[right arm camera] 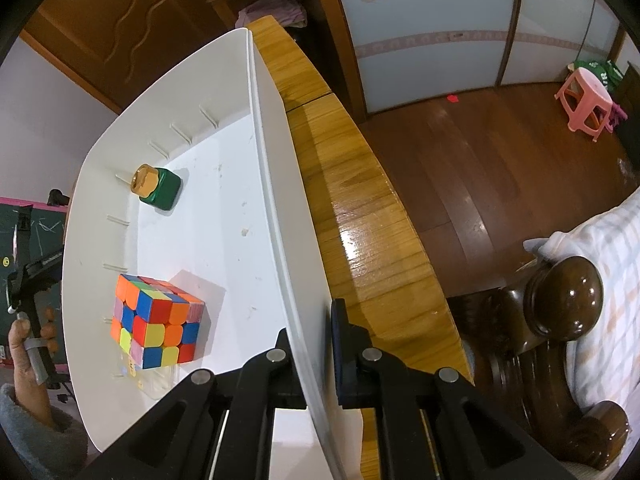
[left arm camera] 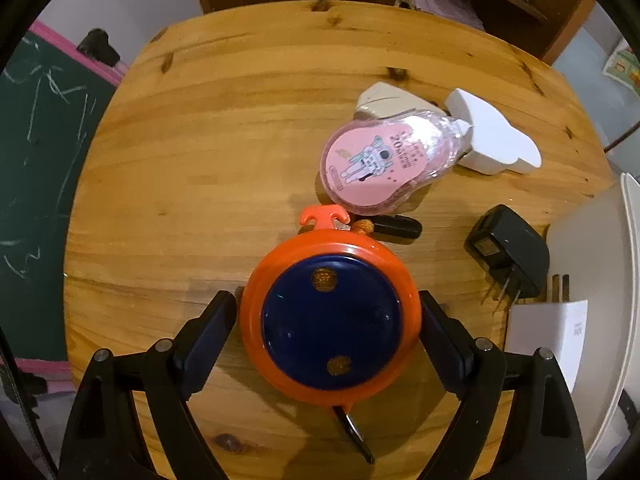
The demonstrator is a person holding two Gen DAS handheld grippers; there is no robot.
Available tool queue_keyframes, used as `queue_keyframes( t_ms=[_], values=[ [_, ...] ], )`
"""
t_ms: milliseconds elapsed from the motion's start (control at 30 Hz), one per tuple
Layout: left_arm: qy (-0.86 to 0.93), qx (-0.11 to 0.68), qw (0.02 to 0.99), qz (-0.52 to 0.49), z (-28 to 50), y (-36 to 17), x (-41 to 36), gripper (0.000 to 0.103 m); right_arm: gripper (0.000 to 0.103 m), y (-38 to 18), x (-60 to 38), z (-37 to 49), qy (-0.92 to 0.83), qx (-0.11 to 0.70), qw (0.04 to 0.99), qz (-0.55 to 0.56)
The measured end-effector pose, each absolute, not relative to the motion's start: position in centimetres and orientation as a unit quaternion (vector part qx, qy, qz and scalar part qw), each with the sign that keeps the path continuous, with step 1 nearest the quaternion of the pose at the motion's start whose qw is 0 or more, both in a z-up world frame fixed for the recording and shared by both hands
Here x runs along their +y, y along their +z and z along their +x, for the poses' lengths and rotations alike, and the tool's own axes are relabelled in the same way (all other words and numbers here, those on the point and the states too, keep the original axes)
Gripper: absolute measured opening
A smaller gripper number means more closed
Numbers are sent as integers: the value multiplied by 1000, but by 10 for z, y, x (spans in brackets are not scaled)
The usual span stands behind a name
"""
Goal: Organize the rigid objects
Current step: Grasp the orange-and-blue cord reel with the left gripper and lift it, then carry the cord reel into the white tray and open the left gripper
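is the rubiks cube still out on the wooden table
No, the rubiks cube sits inside the white bin, near a small green jar, not on the table.

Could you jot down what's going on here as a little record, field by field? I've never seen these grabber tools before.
Surface: wooden table
Left gripper: open, its fingers either side of the orange and blue disc; whether they touch it, cannot tell
Right gripper: shut on the wall of the white bin
In the bin: puzzle cube, green jar with yellow lid
On the table: pink tape dispenser, black plug adapter, white cloud-shaped piece
Person: a hand at the bin's left side
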State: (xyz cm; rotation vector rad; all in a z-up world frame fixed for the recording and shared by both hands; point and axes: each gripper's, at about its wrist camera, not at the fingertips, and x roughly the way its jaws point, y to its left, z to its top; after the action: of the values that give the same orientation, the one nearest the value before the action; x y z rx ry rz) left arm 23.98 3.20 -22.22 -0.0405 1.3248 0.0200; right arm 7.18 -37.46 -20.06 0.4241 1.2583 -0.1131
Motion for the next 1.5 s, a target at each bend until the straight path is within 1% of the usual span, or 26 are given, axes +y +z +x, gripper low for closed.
queue_keyframes(
  t_ms=[133, 167, 200, 233, 667, 933, 1167, 1500],
  values=[
    [19, 608, 793, -28, 237, -225, 34, 90, 7, -201, -374, 72, -52, 584, 786, 196],
    [22, 604, 796, -28, 235, -225, 33, 89, 7, -201, -374, 72, -53, 584, 786, 196],
    [23, 601, 798, -28, 234, -226, 32, 84, 7, -201, -375, 72, -52, 584, 786, 196],
    [23, 596, 802, -25, 233, -225, 31, 83, 7, -201, -375, 72, -52, 584, 786, 196],
    [38, 599, 799, -37, 217, -221, 37, 83, 8, -201, -375, 72, -48, 583, 786, 198],
    [26, 586, 810, -20, 176, -198, 36, 83, 8, -201, -374, 72, -46, 582, 788, 195],
    [-3, 573, 819, -11, 133, -160, 23, 83, 8, -202, -375, 71, -42, 579, 790, 197],
    [-90, 495, 864, 9, 87, -59, -20, 83, 9, -202, -376, 71, -36, 577, 792, 197]
  ],
)
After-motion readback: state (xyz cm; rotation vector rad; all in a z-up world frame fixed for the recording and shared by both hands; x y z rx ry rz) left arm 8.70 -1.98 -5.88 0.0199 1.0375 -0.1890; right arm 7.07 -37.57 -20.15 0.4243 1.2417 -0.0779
